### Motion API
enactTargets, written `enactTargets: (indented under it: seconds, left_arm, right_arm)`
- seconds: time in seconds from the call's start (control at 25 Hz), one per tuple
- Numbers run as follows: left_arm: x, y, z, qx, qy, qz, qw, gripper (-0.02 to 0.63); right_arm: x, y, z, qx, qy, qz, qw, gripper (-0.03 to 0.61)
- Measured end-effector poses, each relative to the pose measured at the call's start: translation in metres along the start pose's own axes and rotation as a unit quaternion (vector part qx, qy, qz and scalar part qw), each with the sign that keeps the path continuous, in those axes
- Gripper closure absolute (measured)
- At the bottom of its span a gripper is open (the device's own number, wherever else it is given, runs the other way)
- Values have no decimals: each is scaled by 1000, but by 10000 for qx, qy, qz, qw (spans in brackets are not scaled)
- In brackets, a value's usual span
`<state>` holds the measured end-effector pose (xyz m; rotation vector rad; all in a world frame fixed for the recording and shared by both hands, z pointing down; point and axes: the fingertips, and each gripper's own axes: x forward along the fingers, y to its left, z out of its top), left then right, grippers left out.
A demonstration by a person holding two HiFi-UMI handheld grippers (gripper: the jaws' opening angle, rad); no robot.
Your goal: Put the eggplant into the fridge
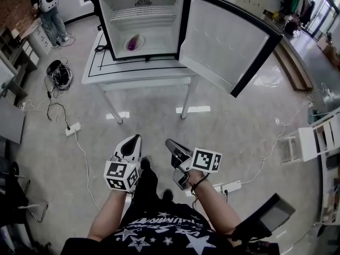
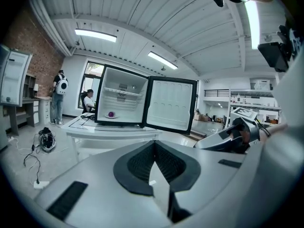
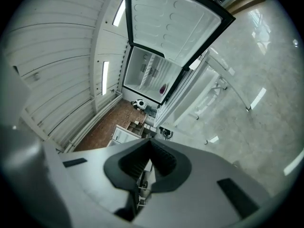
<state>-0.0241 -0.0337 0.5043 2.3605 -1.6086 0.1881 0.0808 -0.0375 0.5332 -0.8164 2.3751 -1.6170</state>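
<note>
Well back from the bench (image 1: 106, 74), with a broad stretch of pale, shiny floor (image 1: 234, 126) in between. On the bench, a small fridge (image 1: 109, 20) with its door (image 1: 228, 41) swung fully out to the right, past the bench's right edge and hanging over the floor. Left of the bench legs, a tangle of cables (image 1: 56, 102) and a power strip (image 1: 73, 128) on the floor. A second strip (image 1: 229, 186) just beside the right arm, a white chair (image 1: 313, 141) well off to the right, and a person (image 1: 49, 7) far back at the left. Held low and near the body, the left hand-held gripper (image 1: 135, 138), jaws pressed together with nothing between them. Close beside it, the right hand-held gripper (image 1: 169, 142), jaws likewise together and holding nothing. Aimed, each of them, toward the open fridge. Inside, below the wire shelf (image 1: 142, 14), the eggplant (image 1: 135, 41): small, purple, oval in outline. Lying on a white plate (image 1: 127, 48) on the fridge's floor, left of centre and apart from the walls. Too small for finer surface detail.
</note>
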Motion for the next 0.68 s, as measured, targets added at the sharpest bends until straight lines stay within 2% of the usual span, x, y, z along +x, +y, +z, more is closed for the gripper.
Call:
enactTargets:
  seconds: [0.16,0.32,0.68]
  left_arm:
    - [-22,-14,-9,-21,16,81,10000,605]
    - [-36,-23,-13,-37,9,166,9999,606]
    - [-41,-43,-5,-3,-30,201,9998,606]
  right_arm:
    - [-13,2,-20,-90,167,-9,9998,572]
    - [-21,4,-34,-384,375,-99,9985,572]
    - [-38,7,-31,-576,477,-83,9972,572]
